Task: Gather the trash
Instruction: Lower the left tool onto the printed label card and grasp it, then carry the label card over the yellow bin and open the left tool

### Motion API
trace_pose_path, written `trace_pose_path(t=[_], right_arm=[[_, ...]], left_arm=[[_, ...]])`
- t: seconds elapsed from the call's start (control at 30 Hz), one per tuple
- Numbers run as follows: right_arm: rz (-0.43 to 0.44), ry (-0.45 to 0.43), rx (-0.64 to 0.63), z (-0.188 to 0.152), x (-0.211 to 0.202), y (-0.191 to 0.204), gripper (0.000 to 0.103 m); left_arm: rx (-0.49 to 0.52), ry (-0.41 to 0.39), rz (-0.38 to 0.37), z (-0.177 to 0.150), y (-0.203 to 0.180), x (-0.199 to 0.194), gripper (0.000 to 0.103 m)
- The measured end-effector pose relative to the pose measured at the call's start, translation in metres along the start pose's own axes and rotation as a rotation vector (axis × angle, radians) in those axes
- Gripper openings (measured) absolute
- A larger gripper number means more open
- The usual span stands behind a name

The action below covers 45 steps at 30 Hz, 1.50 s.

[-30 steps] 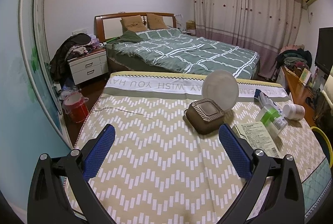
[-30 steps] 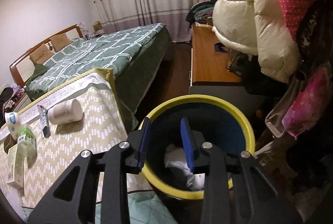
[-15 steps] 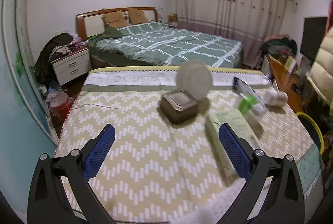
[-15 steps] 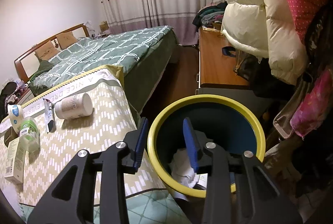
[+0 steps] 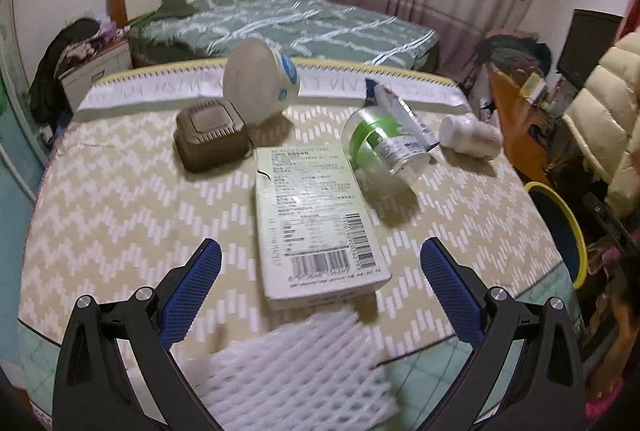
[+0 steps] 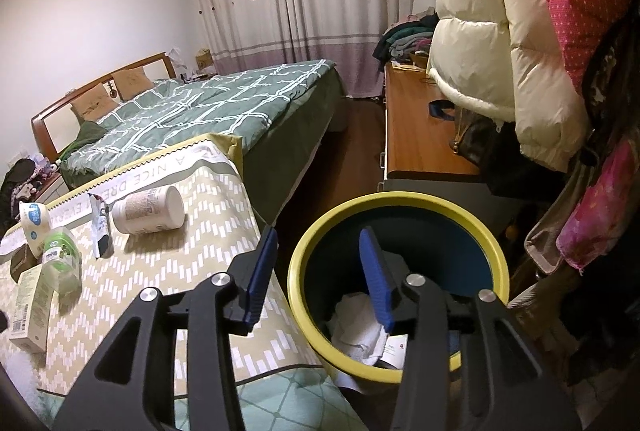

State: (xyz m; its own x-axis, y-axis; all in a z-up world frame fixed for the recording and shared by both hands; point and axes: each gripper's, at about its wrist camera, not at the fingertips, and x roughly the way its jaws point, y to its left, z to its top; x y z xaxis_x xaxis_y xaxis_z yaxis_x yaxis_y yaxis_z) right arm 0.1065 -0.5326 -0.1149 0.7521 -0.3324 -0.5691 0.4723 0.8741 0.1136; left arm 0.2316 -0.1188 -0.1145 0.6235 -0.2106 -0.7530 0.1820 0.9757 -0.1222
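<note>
Since the earlier frames, the left gripper [image 5: 318, 287] has come nearer to the green carton [image 5: 316, 219], which now lies between its two blue pads, and a white foam net [image 5: 296, 371] has come into view at the bottom edge. The jaws of this gripper stand wide apart and the pads touch nothing. The carton lies flat on the zigzag bedcover [image 5: 120, 199], with the barcode end toward the camera, and the foam net lies just in front of that end.

Behind the carton, on its left, sits a brown square box [image 5: 210, 135], and behind this box leans a round white tub [image 5: 260, 81]. To the right of the carton lies a clear bottle with green label [image 5: 380, 139] on its side, a flat white and blue packet [image 5: 404, 115] rests across it, and farther right lies a white jar [image 5: 470, 137].

The right gripper [image 6: 316, 275] hangs over the yellow-rimmed bin [image 6: 400, 199], which stands on the floor beside the right edge of the bedcover, well apart from the carton. Its jaws have just been opening; they now stand partly apart and nothing is between them. Inside the bin lies crumpled white paper [image 6: 356, 327]. The white jar is also seen from this side, lying between the carton and the bin.
</note>
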Motion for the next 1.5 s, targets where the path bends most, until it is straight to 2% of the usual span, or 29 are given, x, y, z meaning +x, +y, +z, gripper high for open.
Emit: trace_pose_path(t=[0.27,0.37,0.53,0.77,0.87,1.07,1.37,1.5], right_arm=[[0.038,0.014,0.031,0.0,0.003,-0.007,0.042],[0.052,0.02,0.044,0.0,0.004,-0.01,0.042],[0.069,0.032,0.057,0.0,0.007,-0.013,0.043],[0.082,0.04,0.056,0.001,0.009,-0.013,0.043],[0.085,0.044,0.055,0.001,0.009,-0.013,0.043],[0.091,0.035,0.053,0.0,0.008,-0.013,0.043],[0.134,0.043,0.037,-0.004,-0.004,-0.017,0.043],[0.134,0.03,0.031,-0.001,-0.018,-0.028,0.043]], left_arm=[[0.018,0.074,0.09,0.014,-0.011,0.024,0.098],[0.01,0.106,0.1,0.024,-0.009,0.034,0.098],[-0.021,0.206,0.096,0.035,-0.003,0.063,0.098],[-0.039,0.248,0.116,0.04,0.003,0.08,0.085],[-0.023,0.244,0.108,0.042,0.0,0.082,0.076],[-0.025,0.225,0.081,0.045,0.001,0.074,0.075],[0.027,0.105,0.067,0.048,-0.017,0.013,0.075],[0.094,0.065,-0.001,0.048,-0.05,-0.014,0.075]])
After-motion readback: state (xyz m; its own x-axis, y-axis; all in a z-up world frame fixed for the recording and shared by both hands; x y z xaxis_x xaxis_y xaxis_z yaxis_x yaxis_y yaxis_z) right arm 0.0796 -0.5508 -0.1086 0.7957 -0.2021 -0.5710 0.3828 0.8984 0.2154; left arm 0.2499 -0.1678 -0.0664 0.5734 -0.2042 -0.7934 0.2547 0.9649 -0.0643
